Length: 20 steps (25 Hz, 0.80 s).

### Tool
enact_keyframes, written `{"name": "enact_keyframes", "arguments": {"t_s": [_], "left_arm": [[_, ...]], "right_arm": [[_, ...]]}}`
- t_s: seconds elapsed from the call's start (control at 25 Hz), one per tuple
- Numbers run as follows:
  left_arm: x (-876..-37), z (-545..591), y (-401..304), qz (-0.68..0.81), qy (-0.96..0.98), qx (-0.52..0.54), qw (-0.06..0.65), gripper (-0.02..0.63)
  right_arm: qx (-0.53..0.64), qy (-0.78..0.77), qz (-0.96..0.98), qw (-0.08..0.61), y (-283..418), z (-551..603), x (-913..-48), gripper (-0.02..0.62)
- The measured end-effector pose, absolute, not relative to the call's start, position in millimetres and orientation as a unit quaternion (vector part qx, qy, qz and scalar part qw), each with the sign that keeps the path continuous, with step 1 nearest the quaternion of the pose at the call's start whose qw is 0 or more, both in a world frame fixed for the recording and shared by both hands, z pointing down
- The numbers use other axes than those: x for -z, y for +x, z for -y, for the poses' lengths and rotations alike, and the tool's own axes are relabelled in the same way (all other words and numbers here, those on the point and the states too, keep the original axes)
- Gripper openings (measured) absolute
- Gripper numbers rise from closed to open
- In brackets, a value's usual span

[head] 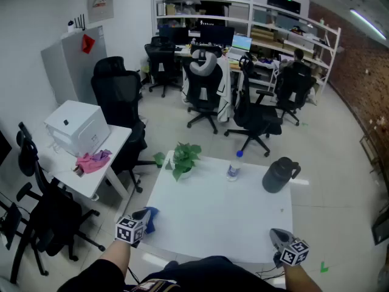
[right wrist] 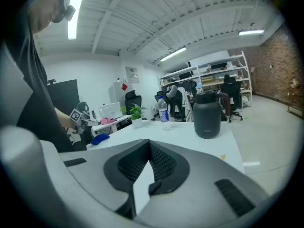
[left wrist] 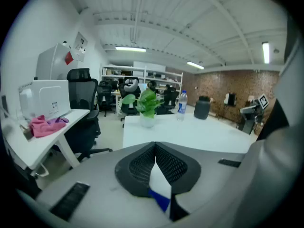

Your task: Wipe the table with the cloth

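Closest in, the left tool [left wrist: 155, 148] has its jaws drawn together, the ribbed pads meeting at their tips with nothing pinched there. Through the wedge of gap behind the tips, a sliver of the blue cloth [left wrist: 160, 201] shows against the white surface [left wrist: 199, 132]. The cloth therefore lies just under and ahead of this tool, at the near corner on that side. Seen from the right tool's view, it is a small crumpled heap resting on the surface just beside the left tool; whether that tool touches it cannot be told. The right tool [right wrist: 149, 145] is likewise closed, pads tip to tip and empty. It hangs over the opposite near corner, well apart from the cloth. Both tools tip somewhat downward. Ahead of the left tool, at the far edge of the surface, stands a potted plant [head: 183, 157]. A water bottle [head: 234, 166] stands just to the plant's right, between the two tools' lines of sight. A dark jug [head: 279, 175] with a handle stands ahead of the right tool, near the far corner. Off the left tool's outer side is a side surface [head: 117, 140] bearing a white printer [head: 76, 126] and a pink rag [head: 93, 161]. Black chairs [head: 206, 90] stand on the floor well beyond both tools.
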<state>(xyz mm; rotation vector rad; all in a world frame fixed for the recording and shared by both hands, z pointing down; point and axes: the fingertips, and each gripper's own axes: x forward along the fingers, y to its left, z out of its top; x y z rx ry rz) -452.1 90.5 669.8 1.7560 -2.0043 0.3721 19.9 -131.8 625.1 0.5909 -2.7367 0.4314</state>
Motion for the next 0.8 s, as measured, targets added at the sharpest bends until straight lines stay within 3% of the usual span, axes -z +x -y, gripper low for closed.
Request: {"name": "enact_keyframes", "arguments": {"t_s": [0.04,0.12,0.32,0.64,0.8], "left_arm": [[-675.2,-88.9,-459.7,0.721,0.636,-0.161,0.224,0.0],[-688.1,-86.4,-472.5,0.707,0.636,-0.209,0.228,0.103],[-732.6,-90.5,-477.7,0.651,0.637,-0.304,0.28,0.241],[-787.2,-95.6,-472.8,0.582,0.624,-0.414,0.318,0.227],[-800.5,-92.9,-471.1,0.568,0.617,-0.435,0.327,0.185]], "right_arm": [[-0.15,0.21,0.954,0.153,20.8,132.7,-625.0,0.012],[-0.151,0.216,0.952,0.153,22.7,134.1,-625.4,0.012],[-0.154,0.224,0.949,0.16,24.5,133.4,-629.9,0.012],[-0.156,0.228,0.946,0.169,29.3,124.7,-632.8,0.012],[-0.159,0.234,0.944,0.171,36.4,124.3,-635.9,0.012]]}}
